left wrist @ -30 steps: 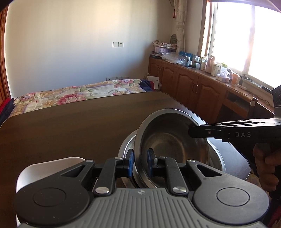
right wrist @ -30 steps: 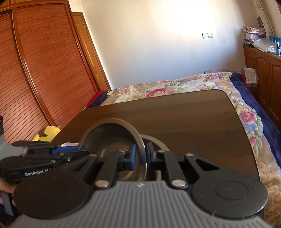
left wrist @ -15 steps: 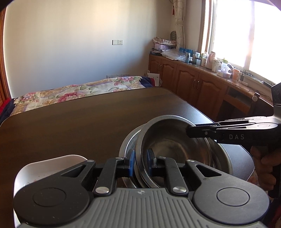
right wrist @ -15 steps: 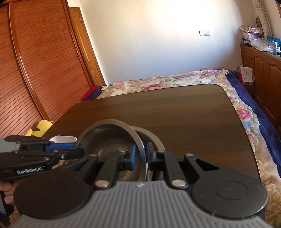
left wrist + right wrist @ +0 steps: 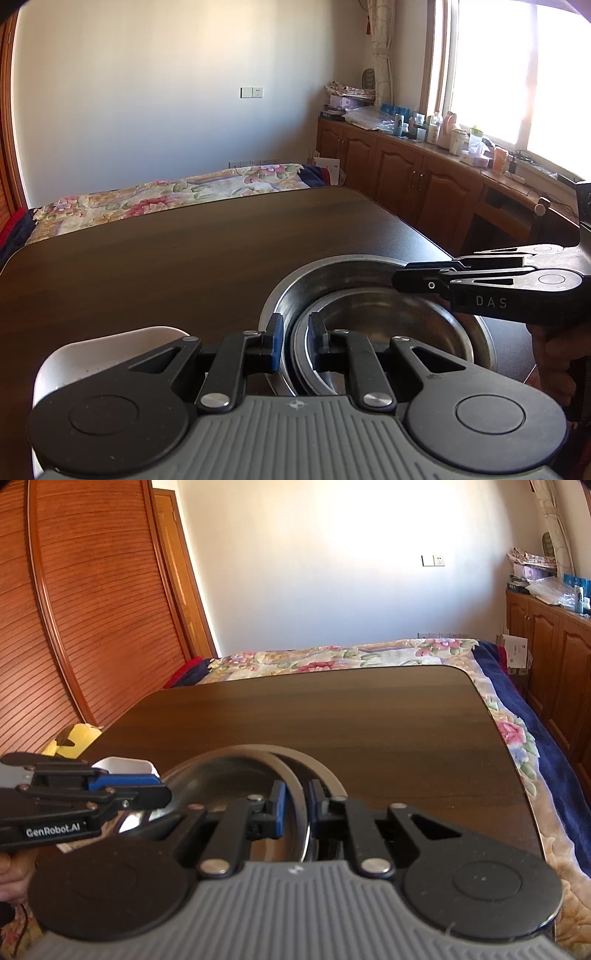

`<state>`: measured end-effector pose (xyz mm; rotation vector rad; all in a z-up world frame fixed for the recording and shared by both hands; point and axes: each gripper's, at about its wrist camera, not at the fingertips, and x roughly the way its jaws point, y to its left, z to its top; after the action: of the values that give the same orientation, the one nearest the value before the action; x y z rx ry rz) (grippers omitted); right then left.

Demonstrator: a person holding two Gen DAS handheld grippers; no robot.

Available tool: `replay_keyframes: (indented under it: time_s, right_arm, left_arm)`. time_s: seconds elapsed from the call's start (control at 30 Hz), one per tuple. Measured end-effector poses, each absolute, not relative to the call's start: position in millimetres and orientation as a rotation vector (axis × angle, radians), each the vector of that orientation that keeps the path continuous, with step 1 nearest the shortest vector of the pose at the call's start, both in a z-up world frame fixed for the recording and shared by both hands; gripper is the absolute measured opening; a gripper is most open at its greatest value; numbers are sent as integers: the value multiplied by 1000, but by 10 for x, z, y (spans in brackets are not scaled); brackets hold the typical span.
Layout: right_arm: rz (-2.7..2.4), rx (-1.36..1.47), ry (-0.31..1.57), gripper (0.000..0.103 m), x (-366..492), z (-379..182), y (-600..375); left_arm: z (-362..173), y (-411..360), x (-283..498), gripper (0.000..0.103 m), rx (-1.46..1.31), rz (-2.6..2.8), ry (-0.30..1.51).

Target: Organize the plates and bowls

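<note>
Left wrist view: left gripper (image 5: 295,341) and right gripper (image 5: 400,280) at three o'clock clamp the steel bowl (image 5: 388,325), its near rim hidden, now lowered level into the larger bowl (image 5: 295,291).

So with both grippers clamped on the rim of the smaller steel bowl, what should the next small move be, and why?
Probably open both sets of jaws. The smaller steel bowl already sits nested in the larger steel bowl on the dark wooden table, so the left gripper and right gripper, each pinching its rim, seem to have nothing left to carry.
</note>
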<state>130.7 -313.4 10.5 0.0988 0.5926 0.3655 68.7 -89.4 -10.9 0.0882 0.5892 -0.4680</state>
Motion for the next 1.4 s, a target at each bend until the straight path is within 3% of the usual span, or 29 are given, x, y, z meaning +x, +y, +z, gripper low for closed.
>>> replay_keyframes:
  time_s: [0.33, 0.4, 0.47, 0.7, 0.77, 0.87, 0.97, 1.4]
  right_arm:
    - [361, 59, 531, 15, 1240, 202, -3121]
    - [354, 51, 514, 15, 1209, 219, -3131]
    - [346, 43, 496, 15, 1178, 231, -3133]
    - [326, 68, 465, 15, 1134, 177, -3184]
    - [335, 65, 455, 17, 1118, 156, -3187]
    - [333, 88, 445, 33, 1107, 129, -3234]
    - [323, 99, 439, 41, 1096, 101, -3254]
    - [303, 77, 435, 84, 1058, -50, -3200]
  left_arm:
    - [-75, -840, 629, 17, 78, -461, 559]
    - [-80, -828, 629, 22, 69, -458, 559]
    - [-99, -816, 614, 38, 68, -453, 556]
    - [-145, -837, 593, 57, 74, -431, 538]
    - [-165, -838, 583, 68, 70, -425, 534]
    - [-205, -829, 572, 83, 58, -419, 520]
    - [-246, -835, 563, 87, 50, -422, 518]
    - [-389, -821, 581, 88, 32, -433, 518]
